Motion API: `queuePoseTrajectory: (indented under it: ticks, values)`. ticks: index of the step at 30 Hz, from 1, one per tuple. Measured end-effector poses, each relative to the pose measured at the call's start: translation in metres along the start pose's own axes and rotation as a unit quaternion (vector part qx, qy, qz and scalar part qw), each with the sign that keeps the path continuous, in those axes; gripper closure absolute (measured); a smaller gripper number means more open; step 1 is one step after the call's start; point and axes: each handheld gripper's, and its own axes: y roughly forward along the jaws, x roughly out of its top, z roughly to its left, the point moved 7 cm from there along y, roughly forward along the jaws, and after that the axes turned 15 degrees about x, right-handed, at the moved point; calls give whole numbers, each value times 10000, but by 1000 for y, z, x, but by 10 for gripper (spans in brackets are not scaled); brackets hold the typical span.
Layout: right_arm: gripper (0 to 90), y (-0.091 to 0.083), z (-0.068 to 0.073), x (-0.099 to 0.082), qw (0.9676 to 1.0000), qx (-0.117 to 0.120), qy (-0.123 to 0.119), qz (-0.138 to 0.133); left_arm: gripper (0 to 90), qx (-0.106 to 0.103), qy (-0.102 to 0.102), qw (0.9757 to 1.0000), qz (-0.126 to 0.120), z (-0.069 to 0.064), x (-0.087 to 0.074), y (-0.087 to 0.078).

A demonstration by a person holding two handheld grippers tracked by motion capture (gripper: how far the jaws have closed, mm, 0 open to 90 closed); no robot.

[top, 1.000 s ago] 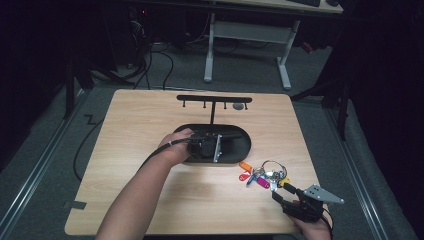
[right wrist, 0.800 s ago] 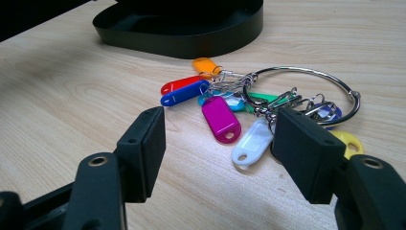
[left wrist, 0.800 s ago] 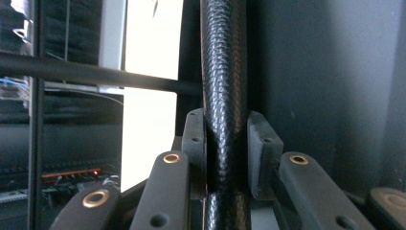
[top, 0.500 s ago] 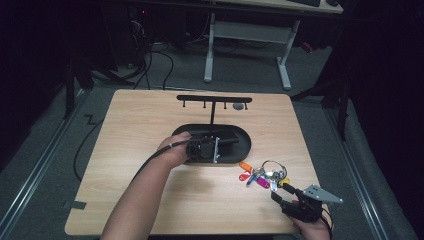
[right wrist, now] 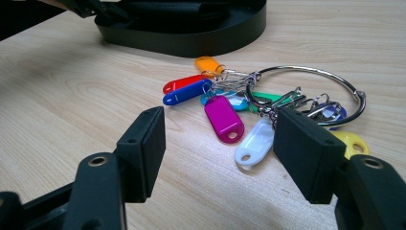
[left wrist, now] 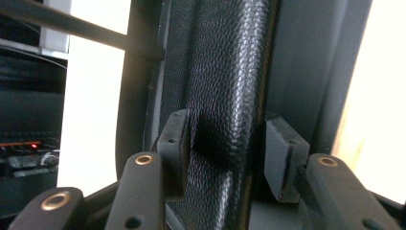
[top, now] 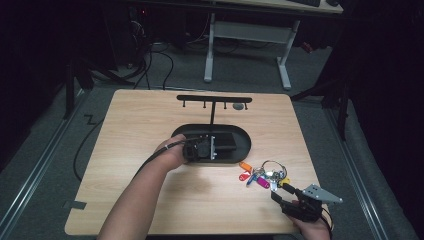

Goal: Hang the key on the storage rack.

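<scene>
Right gripper view showed the right gripper (right wrist: 218,139) low over the wooden table (right wrist: 62,91), its jaws wide apart with nothing between them. Just past its tips lay a bunch of keys (right wrist: 258,103) with bright plastic tags on a big round metal ring. Farther on sat the black oval tray (top: 245,150). There the left gripper (left wrist: 225,148) had just been opening its jaws; a bumpy black leather wallet (left wrist: 230,86) stood between the pads with small gaps. A black hook rack (top: 214,99) stood behind.
</scene>
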Motion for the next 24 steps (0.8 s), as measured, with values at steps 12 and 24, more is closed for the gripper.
queuePoseTrajectory:
  ticks: [12,24]
  values:
    - [359,0,1,0,10000,-24,-56,55,565,62,-701,9969,-340,5,-1,-36]
    - [359,2,1,-2,9998,-34,-109,160,525,-203,-1777,9827,-470,-16,-26,-64]
